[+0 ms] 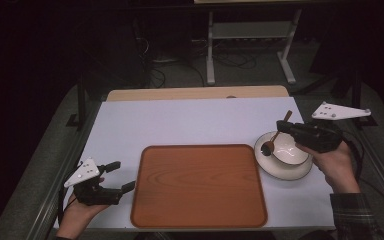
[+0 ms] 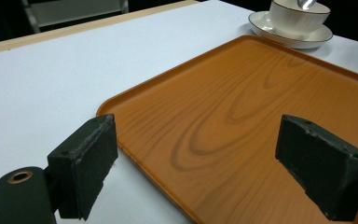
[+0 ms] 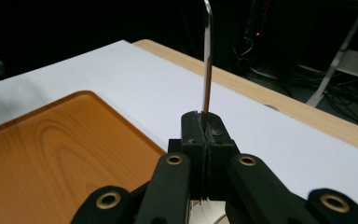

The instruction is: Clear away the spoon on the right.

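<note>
Our left jaws stand wide apart with nothing between them, while our right jaws are pressed together on the thin handle of a spoon [image 1: 276, 137]. Nearest us, the left gripper [image 1: 121, 176] hovers low at the left edge of the tray [image 1: 155, 210], one jaw over the white table [image 1: 180, 120] and the other over the bare wood; a careless drop here could knock the tray's rim and shove it toward the crockery. Farther along, the right gripper [image 1: 281, 125] holds the spoon over the bowl [image 1: 295, 155], which sits on a saucer [image 1: 300, 175] just beside the tray's right edge. In the high view the spoon's dark head seems to hang at the bowl's left rim, though the picture is too dim for us to say whether it touches the bowl. In the right gripper view the handle [image 3: 207, 56] stands up from the closed jaws as a narrow strip, held near its middle, and that is our main worry: so slim a handle can pivot in the pads, so the head may swing, clip the rim and tip the bowl on its saucer. If we lift or turn too quickly, the spoon could slip free and fall to the table. Beyond the bowl the table ends close to a dark floor with cables.
</note>
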A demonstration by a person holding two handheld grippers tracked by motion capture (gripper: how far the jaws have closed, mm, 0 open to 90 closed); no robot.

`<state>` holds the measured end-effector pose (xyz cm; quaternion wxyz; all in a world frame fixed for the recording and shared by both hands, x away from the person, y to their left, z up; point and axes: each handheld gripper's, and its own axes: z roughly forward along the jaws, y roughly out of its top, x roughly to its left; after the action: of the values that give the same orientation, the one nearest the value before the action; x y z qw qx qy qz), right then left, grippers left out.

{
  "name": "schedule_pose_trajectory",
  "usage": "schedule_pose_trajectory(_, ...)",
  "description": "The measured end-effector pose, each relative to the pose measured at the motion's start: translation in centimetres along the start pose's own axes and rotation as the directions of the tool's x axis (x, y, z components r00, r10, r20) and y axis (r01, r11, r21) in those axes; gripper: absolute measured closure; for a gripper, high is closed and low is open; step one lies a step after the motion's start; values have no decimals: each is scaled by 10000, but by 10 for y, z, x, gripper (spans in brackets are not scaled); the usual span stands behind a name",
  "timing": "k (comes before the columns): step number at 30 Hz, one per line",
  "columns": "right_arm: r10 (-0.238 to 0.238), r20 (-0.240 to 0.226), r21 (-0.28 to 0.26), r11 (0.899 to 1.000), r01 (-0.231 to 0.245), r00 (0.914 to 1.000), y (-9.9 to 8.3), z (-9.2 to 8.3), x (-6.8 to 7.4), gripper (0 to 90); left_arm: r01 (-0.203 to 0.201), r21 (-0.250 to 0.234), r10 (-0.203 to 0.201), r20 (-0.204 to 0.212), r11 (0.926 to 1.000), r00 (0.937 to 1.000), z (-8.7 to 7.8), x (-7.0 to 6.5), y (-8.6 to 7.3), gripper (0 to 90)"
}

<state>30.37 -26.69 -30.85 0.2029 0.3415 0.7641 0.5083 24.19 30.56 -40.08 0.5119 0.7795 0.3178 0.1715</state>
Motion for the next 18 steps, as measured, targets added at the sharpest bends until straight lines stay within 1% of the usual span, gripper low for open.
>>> schedule_pose_trajectory(6, -159, -264, 367, 9992, 168, 9995, -4, 10, 8, 884, 2, -17, -2, 9, 10000, 10000, 0, 0, 0, 126)
schedule_pose_trajectory(8, -284, -334, 564, 9980, 302, 9990, -5, 16, 10, 884, -13, -1, 13, 13, 10000, 10000, 0, 0, 0, 126)
schedule_pose_trajectory(12, -467, -496, 999, 9937, 515, 9977, -10, 28, 17, 884, -2, -10, 2, -4, 10000, 10000, 0, 0, 0, 125)
schedule_pose_trajectory(18, -763, -756, 1602, 9832, 876, 9942, -17, 43, 26, 884, 1, -12, -1, 2, 10000, 10000, 0, 0, 0, 125)
